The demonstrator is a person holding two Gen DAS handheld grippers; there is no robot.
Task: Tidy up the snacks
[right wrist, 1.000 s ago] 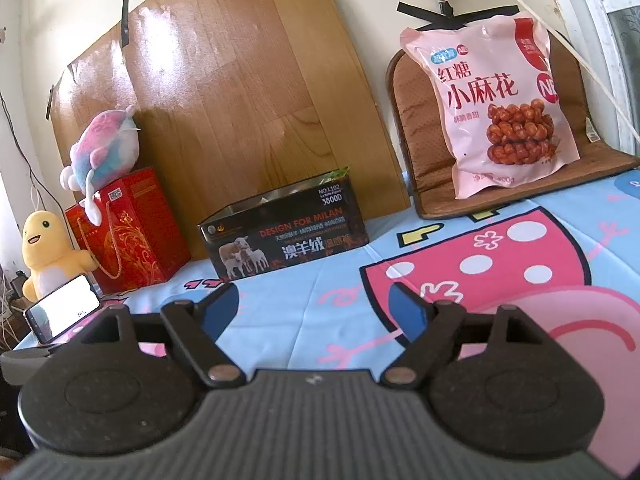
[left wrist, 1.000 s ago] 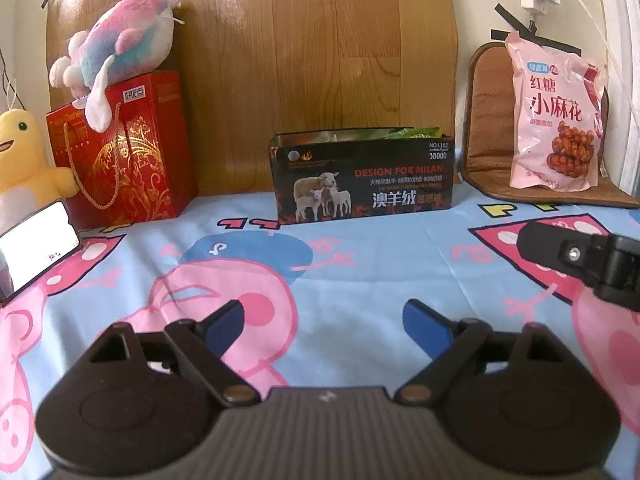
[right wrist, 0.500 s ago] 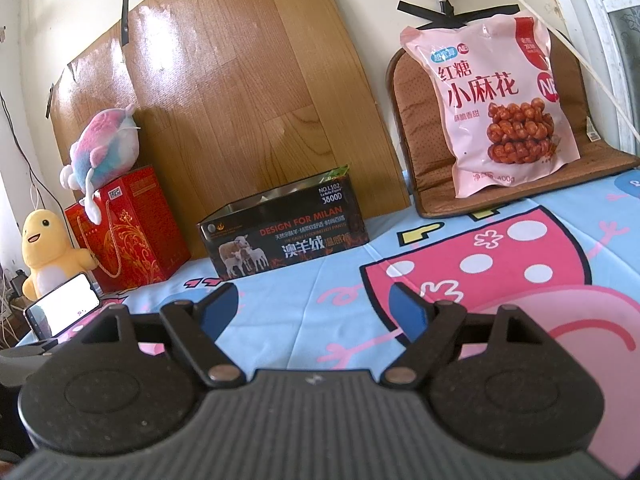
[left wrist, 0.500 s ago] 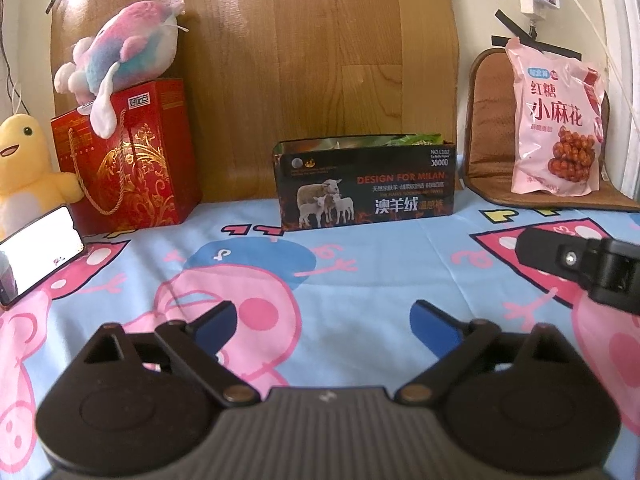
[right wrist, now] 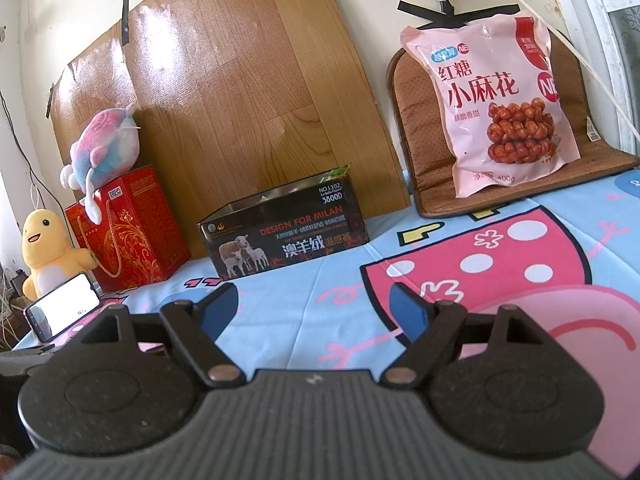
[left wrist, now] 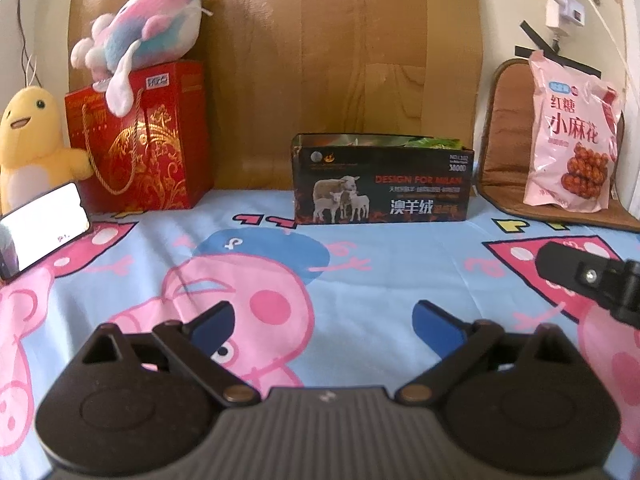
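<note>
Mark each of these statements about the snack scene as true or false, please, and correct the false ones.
1. The pink snack bag leans upright against the brown cushion. True.
2. The left gripper is shut on the snack bag. False: it is open and empty, above the cartoon sheet.
3. The black box stands open at the top, with green packaging showing inside. True.
4. The pastel plush toy lies inside the black box. False: it rests on top of the red gift bag.
5. The right gripper is open and holds nothing. True.
6. The yellow duck plush sits to the right of the snack bag. False: it sits far left, beside the red gift bag.
</note>
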